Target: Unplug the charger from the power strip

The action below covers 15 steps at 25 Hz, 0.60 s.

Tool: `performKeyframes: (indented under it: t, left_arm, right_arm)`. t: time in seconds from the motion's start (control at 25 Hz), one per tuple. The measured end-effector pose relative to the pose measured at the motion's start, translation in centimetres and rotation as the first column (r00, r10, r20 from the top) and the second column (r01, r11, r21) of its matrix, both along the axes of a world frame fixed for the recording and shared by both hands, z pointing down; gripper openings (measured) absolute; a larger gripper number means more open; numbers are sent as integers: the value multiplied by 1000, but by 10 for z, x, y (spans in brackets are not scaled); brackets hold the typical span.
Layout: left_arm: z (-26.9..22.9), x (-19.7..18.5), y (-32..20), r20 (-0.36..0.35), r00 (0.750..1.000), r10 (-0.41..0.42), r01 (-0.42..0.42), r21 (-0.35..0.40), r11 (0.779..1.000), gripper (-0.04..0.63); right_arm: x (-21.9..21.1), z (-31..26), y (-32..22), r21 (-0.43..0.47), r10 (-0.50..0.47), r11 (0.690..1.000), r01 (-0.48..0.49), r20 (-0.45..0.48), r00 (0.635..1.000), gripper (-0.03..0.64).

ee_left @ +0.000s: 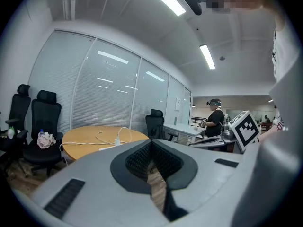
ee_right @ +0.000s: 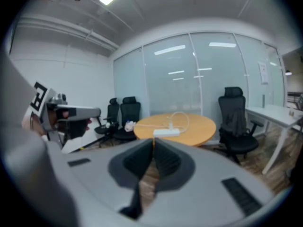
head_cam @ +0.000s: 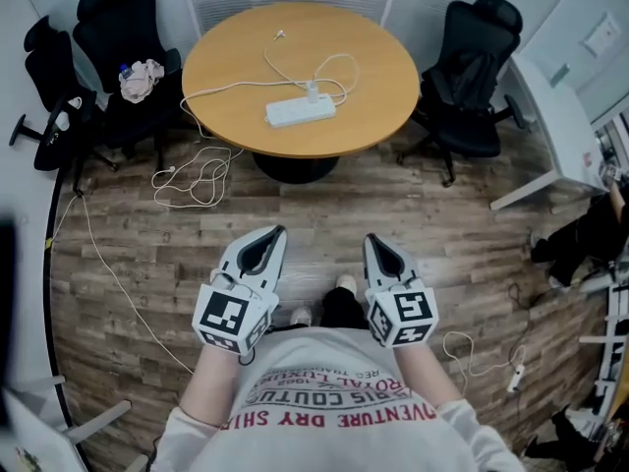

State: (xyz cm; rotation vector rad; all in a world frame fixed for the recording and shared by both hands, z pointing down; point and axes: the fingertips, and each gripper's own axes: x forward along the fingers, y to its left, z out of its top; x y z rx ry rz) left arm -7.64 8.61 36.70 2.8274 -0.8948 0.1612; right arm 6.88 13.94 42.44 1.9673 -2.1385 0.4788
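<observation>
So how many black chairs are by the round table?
3. The far-left chair and the chair beside it stand left of the round table; the right chair stands on its other side. More may be hidden outside the views.

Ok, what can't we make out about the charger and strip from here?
Charger: too small in head view to judge its seating in the power strip.
Left gripper view: left claw covers part of the strip.
Right gripper view: strip's sockets blurred.

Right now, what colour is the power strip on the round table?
White. The power strip shows best in the head view, lying on the round table.
</observation>
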Motion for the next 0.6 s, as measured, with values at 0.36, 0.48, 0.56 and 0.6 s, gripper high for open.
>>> performKeyframes:
  t: [0.36, 0.48, 0.56, 0.6]
  left_arm:
    - [23, 11, -85, 28, 991, -131, 132, -14, 991, 34]
    - [26, 28, -120, 29, 985, -171, 171, -15, 985, 34]
    - [27, 41, -144, 33, 980, -198, 199, -12, 980, 34]
    - [27, 47, -157, 35, 976, -214, 215, -12, 977, 34]
  right_arm:
    - [30, 8, -104, 16, -68, 998, 68, 12, 998, 29]
    - [47, 11, -150, 16, -114, 993, 114, 0, 993, 29]
    - [58, 13, -181, 16, -150, 989, 150, -2, 989, 29]
    - [64, 13, -198, 15, -169, 986, 169, -2, 986, 29]
